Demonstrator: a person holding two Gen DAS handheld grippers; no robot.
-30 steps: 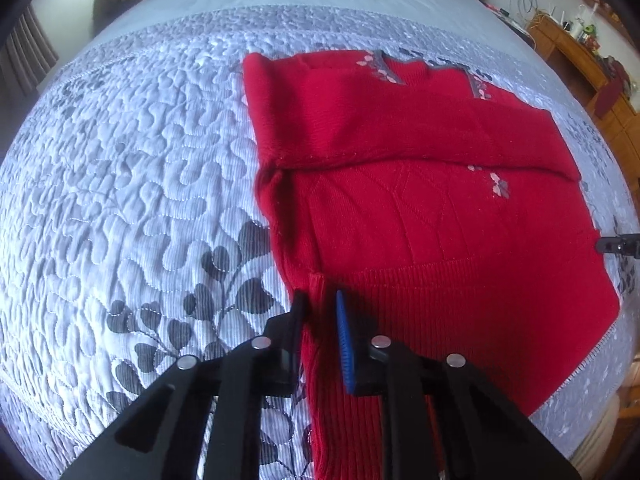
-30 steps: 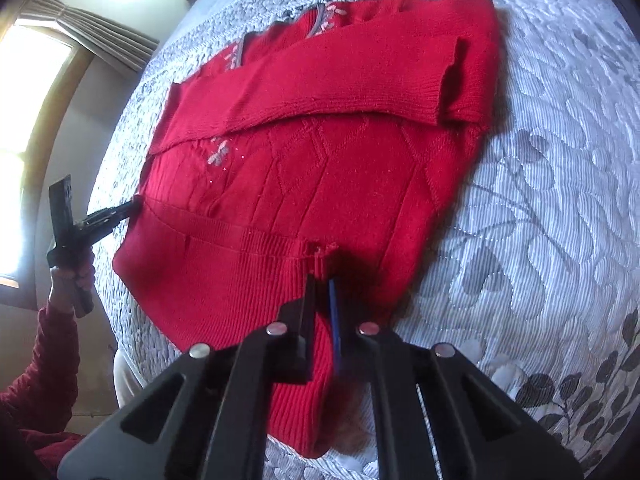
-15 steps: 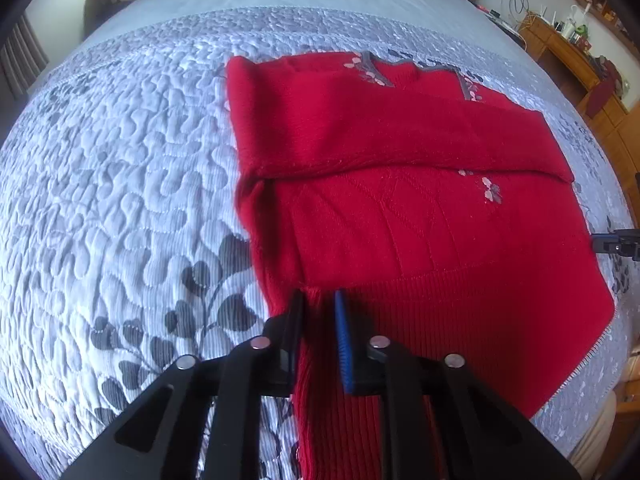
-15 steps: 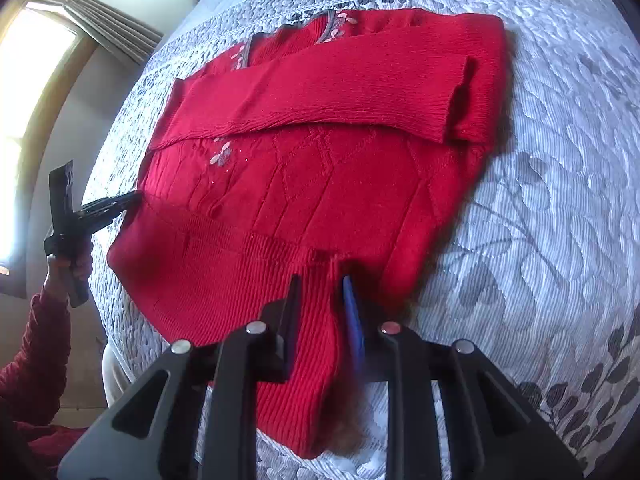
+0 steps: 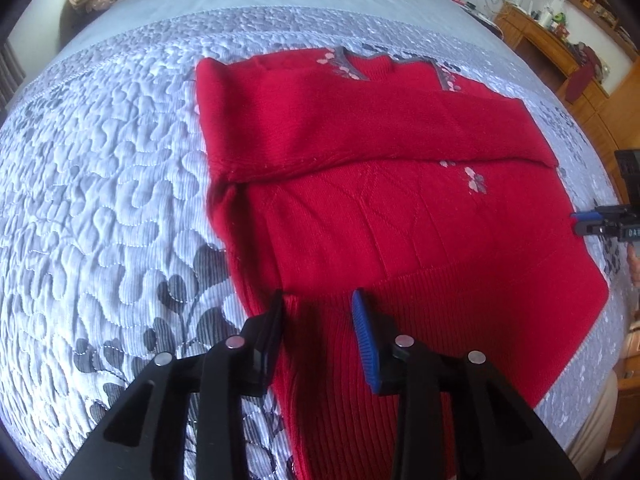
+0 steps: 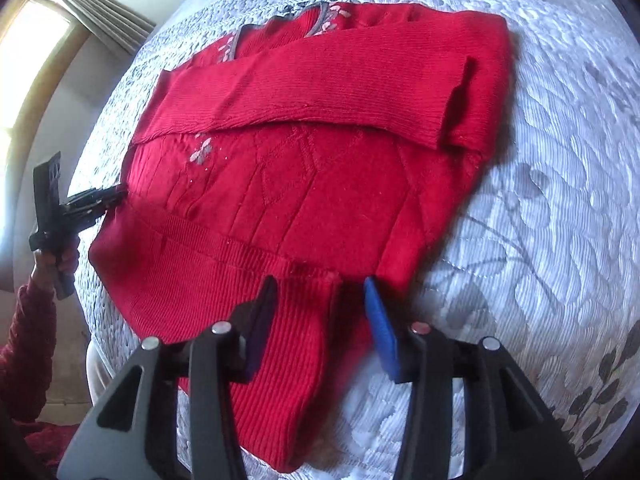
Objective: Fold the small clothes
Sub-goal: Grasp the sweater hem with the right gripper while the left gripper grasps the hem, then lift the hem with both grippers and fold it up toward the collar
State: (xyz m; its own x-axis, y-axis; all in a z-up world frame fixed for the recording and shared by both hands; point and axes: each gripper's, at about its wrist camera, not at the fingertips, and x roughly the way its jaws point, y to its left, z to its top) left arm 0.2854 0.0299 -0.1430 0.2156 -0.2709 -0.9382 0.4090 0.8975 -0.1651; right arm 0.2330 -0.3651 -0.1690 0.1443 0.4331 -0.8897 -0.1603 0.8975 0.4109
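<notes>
- Now that both sets of jaws have sprung apart, the sweater [image 5: 400, 216] is free: a second ago each gripper was pinched tight on the ribbed hem, and half a second ago they were only starting to ease off.
- Left gripper [image 5: 318, 312] hovers over the hem corner, jaws well open, cloth lying slack between them, nothing held.
- Right gripper [image 6: 320, 300] is the same story at the other hem corner: jaws wide, a fold of ribbing sagging between them, no grip on it.
- Sweater sits flat on the quilt [image 5: 112, 184], neckline at the far side, hem nearest the grippers; it has hardly shifted while being released.
- Sleeve [image 6: 320, 92] lies folded across the chest of the sweater, cuff ending near the sweater's right edge as the right wrist view shows it.
- What the release means, as I read it: the hem has been tugged straight and set down, so the smoothing step looks done and a fresh grasp for the next fold comes next, probably hem up toward the neckline.
- Containers: none near the sweater; no basket, no box, nothing holding clothes.
- Beyond the sweater's far right corner stands a wooden cabinet [image 5: 560, 52] with small clutter on top, too small to name.
</notes>
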